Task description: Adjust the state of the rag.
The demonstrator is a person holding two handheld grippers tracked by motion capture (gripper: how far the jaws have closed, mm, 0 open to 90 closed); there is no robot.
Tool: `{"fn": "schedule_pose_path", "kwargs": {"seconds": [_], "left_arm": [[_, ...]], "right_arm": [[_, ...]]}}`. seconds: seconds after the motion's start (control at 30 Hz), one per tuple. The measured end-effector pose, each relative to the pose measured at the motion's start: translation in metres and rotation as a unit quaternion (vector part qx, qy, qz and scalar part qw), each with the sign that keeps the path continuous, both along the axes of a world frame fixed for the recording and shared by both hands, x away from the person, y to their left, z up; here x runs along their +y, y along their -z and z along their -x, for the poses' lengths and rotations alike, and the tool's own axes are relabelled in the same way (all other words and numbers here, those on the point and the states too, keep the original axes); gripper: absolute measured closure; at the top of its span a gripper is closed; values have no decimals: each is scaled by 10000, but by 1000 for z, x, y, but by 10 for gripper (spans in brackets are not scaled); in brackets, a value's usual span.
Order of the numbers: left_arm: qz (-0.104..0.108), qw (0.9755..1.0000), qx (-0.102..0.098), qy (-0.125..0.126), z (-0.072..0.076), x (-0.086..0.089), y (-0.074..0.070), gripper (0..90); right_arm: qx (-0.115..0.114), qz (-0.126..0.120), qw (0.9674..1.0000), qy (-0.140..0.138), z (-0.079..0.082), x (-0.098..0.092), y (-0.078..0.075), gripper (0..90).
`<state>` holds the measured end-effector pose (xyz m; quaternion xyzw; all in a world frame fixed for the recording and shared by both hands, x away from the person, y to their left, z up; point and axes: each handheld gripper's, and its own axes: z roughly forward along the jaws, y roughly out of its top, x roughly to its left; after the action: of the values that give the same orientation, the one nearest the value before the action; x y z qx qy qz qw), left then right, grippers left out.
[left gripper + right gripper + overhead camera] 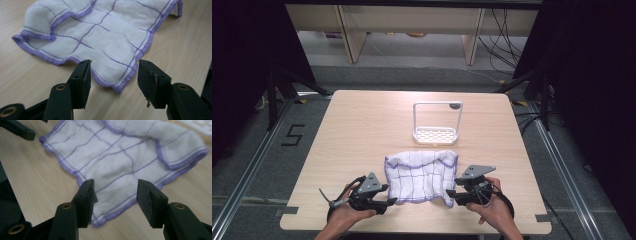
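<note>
The left gripper (pixel 388 201) stood open at the near left corner of the one cloth (pixel 422 175), which lay on the table (pixel 357 130). The corner sat between its jaws, untouched. The cloth's far edge was folded over, hiding what was under it. One white rack (pixel 437 122) stood behind. The right gripper (pixel 451 194) was open too, over the near right corner.
</note>
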<state>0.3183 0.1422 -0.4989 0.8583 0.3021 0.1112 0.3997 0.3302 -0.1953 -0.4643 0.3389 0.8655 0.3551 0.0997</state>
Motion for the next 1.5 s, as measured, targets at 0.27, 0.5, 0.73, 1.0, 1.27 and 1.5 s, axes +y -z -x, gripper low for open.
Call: {"fn": "schedule_pose_path", "kwargs": {"seconds": [0.27, 0.5, 0.73, 1.0, 1.27, 1.5], "left_arm": [[-516, 9978, -124, 400, -2, -14, 14, 566], [-682, 9958, -234, 556, -4, -9, 11, 820], [-560, 9963, -221, 606, 6, 0, 6, 847], [-475, 9934, -131, 1033, 43, 4, 3, 824], [147, 9989, -140, 415, 26, 8, -10, 509], [-69, 9985, -442, 329, -14, -10, -18, 486]], "right_arm": [[-2, 558, 9984, -121, 1, 14, 24, 542], [-79, 793, 9957, -465, -1, 14, 34, 701], [-52, 982, 9942, -425, 5, 4, 30, 871], [-152, 629, 9952, -734, 52, -22, 19, 831], [-491, 609, 9964, -314, 35, -20, 3, 567], [-588, 698, 9956, -196, -14, -10, 8, 583]]}}
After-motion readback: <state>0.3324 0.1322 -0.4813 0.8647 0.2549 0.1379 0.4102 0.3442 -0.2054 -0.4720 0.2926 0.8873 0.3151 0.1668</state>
